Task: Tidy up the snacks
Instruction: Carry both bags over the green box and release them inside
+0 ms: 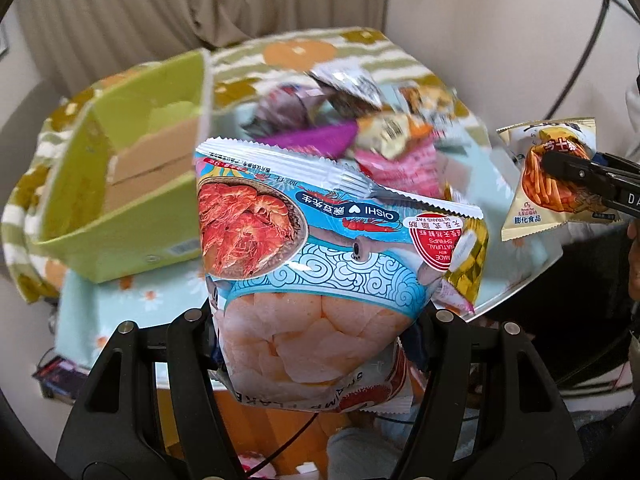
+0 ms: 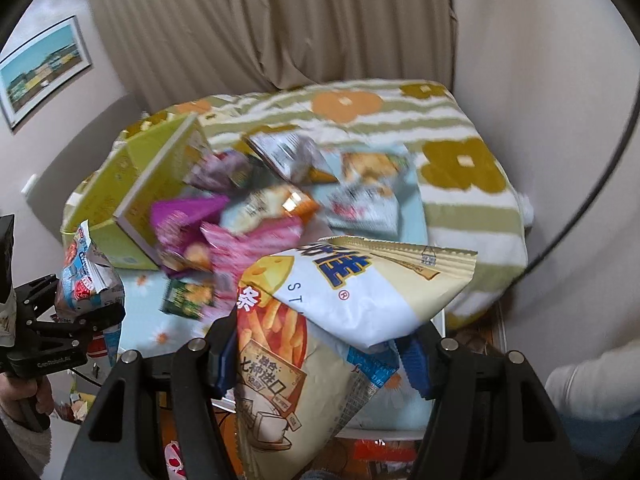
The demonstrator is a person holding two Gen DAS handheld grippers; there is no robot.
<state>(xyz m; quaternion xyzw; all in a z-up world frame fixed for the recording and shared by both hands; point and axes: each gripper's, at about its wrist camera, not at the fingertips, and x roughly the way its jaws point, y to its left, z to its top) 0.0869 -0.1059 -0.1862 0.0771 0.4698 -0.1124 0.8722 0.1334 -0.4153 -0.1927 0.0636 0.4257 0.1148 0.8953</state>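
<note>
Shrimp flake bag clamped by left gripper, cheese stick bag clamped by right gripper, green box beside snack pile

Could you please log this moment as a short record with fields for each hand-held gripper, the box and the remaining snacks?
left hand-held gripper: shut on blue shrimp flakes bag, lifted off the table
right hand-held gripper: shut on cream cheese sticks bag, lifted
green box: open, left of the pile; contents unclear
snack pile: loose packets on the light blue floral cloth, blurred
</note>
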